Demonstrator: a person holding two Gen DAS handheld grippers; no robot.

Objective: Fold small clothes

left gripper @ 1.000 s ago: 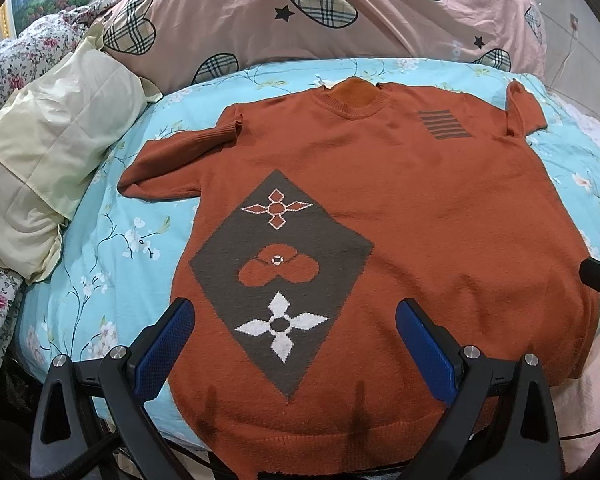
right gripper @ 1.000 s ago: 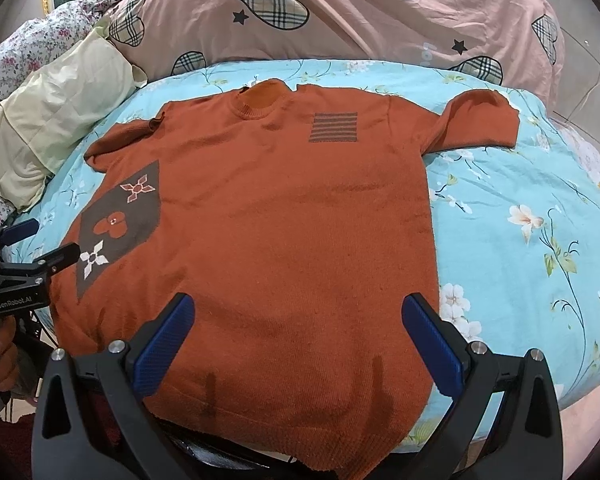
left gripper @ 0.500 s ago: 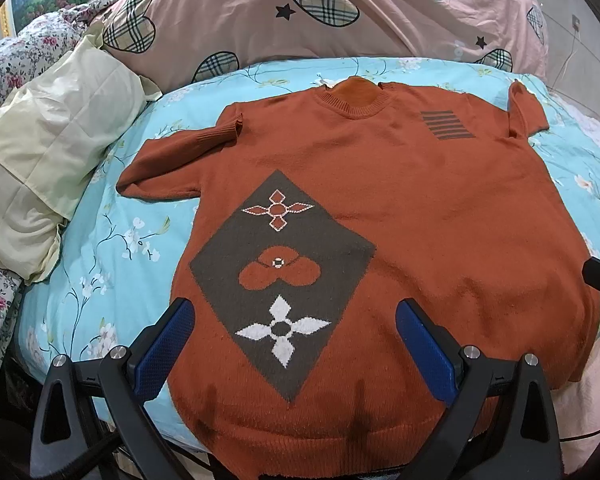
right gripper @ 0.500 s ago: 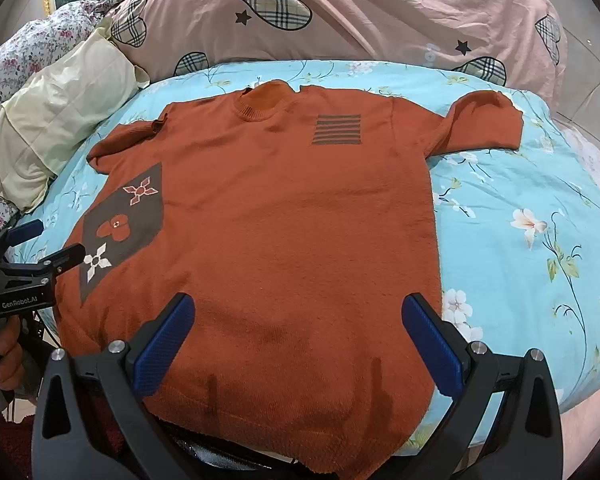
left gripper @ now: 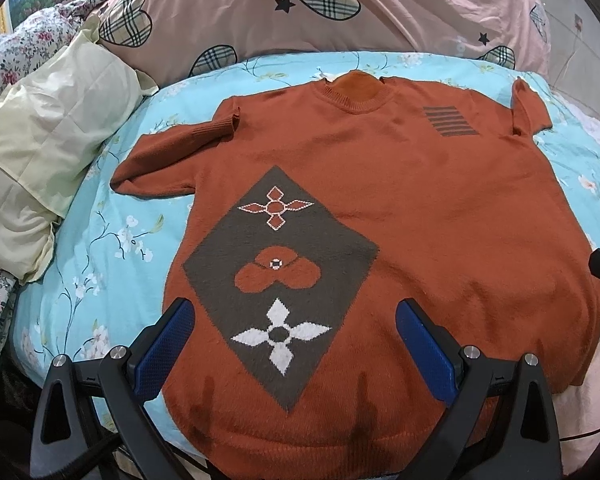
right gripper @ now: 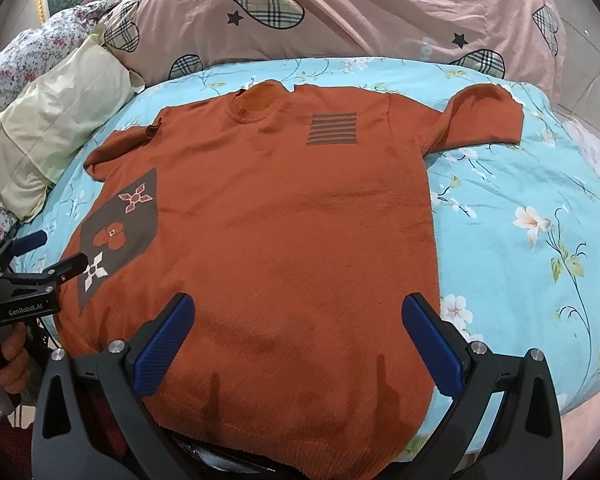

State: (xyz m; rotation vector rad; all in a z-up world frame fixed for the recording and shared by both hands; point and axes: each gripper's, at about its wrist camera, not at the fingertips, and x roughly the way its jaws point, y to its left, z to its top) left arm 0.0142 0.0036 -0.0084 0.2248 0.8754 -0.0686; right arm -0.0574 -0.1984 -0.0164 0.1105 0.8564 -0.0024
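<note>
An orange knit sweater (left gripper: pixel 420 208) lies flat, front up, on the bed, neck away from me. It has a grey diamond patch with flower shapes and a small striped patch; it also shows in the right wrist view (right gripper: pixel 284 232). My left gripper (left gripper: pixel 292 332) is open and empty, hovering over the hem near the diamond patch. My right gripper (right gripper: pixel 296 328) is open and empty over the hem's right part. The left sleeve (left gripper: pixel 172 156) is bent; the right sleeve (right gripper: pixel 484 116) lies spread out.
The bed has a light blue floral sheet (right gripper: pixel 520 208). A pink quilt with plaid hearts (left gripper: pixel 340 12) lies behind the sweater. A cream pillow (left gripper: pixel 40 148) lies at the left. The bed edge runs just under the hem.
Both grippers have crept slightly forward over the hem; the sweater has not moved.
</note>
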